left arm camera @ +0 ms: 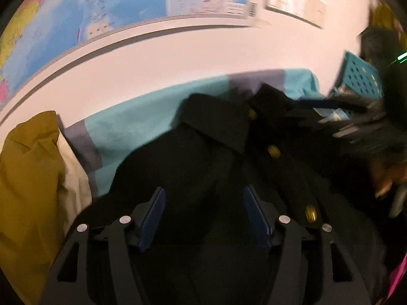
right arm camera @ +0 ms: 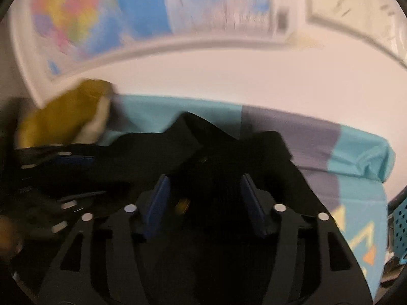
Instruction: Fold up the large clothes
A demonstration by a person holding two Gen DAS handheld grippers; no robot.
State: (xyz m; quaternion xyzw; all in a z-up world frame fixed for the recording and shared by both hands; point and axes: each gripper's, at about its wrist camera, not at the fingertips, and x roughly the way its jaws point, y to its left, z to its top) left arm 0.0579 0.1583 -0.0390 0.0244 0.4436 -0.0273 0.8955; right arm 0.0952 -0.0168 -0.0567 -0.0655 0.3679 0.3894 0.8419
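Observation:
A black coat [left arm camera: 203, 152] with gold buttons [left arm camera: 274, 150] lies spread on a turquoise cloth [left arm camera: 142, 117], collar at the far end. My left gripper [left arm camera: 204, 203] hovers over its left half, blue pads wide apart, nothing pinched. The right gripper's blurred fingers [left arm camera: 330, 104] reach in from the right at collar height. In the right wrist view the coat [right arm camera: 229, 152] fills the middle. My right gripper [right arm camera: 204, 195] stands open above the button row [right arm camera: 182, 205], the dark cloth beneath it. The left gripper's fingers [right arm camera: 73, 160] show at the left edge.
A mustard garment [left arm camera: 30, 178] with pale lining is heaped at the left end [right arm camera: 63, 117]. A teal perforated basket [left arm camera: 361, 76] stands at the right [right arm camera: 400, 228]. A world map [left arm camera: 76, 12] hangs on the white wall behind. A hand [left arm camera: 389, 178] is at the right edge.

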